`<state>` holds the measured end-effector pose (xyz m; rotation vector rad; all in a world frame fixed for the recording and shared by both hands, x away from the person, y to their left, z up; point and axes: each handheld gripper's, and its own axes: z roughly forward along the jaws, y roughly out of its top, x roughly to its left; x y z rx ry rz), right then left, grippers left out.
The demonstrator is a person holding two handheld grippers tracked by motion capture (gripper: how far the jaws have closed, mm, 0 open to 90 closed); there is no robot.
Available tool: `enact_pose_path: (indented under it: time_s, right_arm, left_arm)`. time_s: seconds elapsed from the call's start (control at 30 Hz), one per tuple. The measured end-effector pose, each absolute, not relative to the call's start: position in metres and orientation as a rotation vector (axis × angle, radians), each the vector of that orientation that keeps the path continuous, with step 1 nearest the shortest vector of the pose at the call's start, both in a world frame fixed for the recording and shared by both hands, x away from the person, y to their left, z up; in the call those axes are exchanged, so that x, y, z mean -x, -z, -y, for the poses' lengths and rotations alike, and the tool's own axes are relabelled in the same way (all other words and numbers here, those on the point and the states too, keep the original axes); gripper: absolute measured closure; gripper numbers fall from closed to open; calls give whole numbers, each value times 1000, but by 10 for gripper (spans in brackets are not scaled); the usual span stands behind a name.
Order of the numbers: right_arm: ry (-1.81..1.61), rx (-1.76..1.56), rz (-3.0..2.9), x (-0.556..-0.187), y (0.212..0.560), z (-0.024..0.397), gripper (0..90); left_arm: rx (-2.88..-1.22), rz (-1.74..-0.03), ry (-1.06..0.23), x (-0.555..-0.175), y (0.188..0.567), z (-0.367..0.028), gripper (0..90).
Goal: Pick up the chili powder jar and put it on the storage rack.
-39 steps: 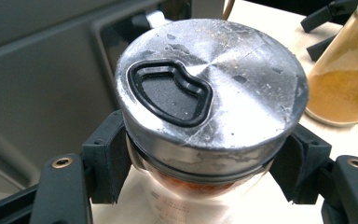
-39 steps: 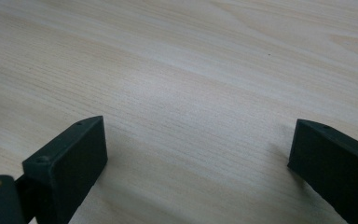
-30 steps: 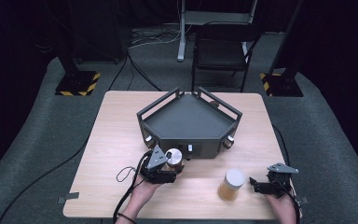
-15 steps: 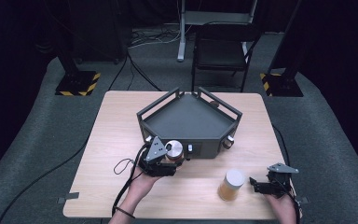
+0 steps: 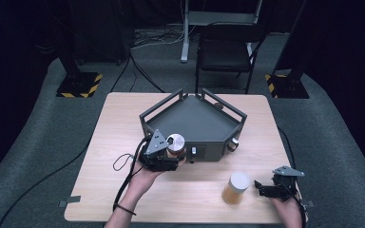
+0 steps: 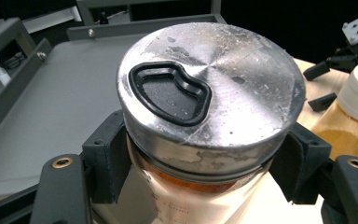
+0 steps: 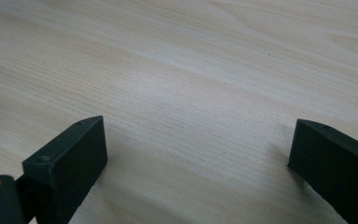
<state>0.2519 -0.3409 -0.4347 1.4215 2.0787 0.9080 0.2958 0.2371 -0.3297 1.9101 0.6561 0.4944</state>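
Observation:
A glass jar with a scuffed silver metal lid and orange-brown contents is clamped between the jaws of my left gripper, which is shut on it just below the lid. The jar hangs at the front edge of a dark grey five-sided tray with raised rails. A second jar, white-lidded with yellowish powder, stands on the wooden table at the front right. My right gripper rests just right of that jar, jaws wide apart over bare wood.
A black cable loops on the table beside my left hand. Behind the table stand a black chair and two posts with yellow-black striped bases. The white-lidded jar sits to the right in the left gripper view.
My left gripper has carried the silver-lidded jar forward, away from the person and up to the tray's front edge. The right gripper and the white-lidded jar have stayed put.

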Motion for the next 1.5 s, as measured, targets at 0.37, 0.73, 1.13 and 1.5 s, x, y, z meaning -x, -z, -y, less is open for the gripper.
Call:
enact_pose_path:
  time_s: [0.37,0.73,1.13,1.5]
  right_arm:
    - [-909,-1421,-2079,-252,435,341,31]
    - [-908,-1421,-2080,-252,435,341,31]
    - [-909,-1418,-2081,-252,435,341,31]
    - [-909,-1417,-2083,-253,435,341,31]
  left_arm:
    - [-1887,-677,-510,-306,314,-241,301]
    - [-1884,-714,-550,-320,303,-237,301]
    - [-1875,-775,-601,-339,295,-231,301]
    - [-1893,-848,-596,-356,299,-225,301]
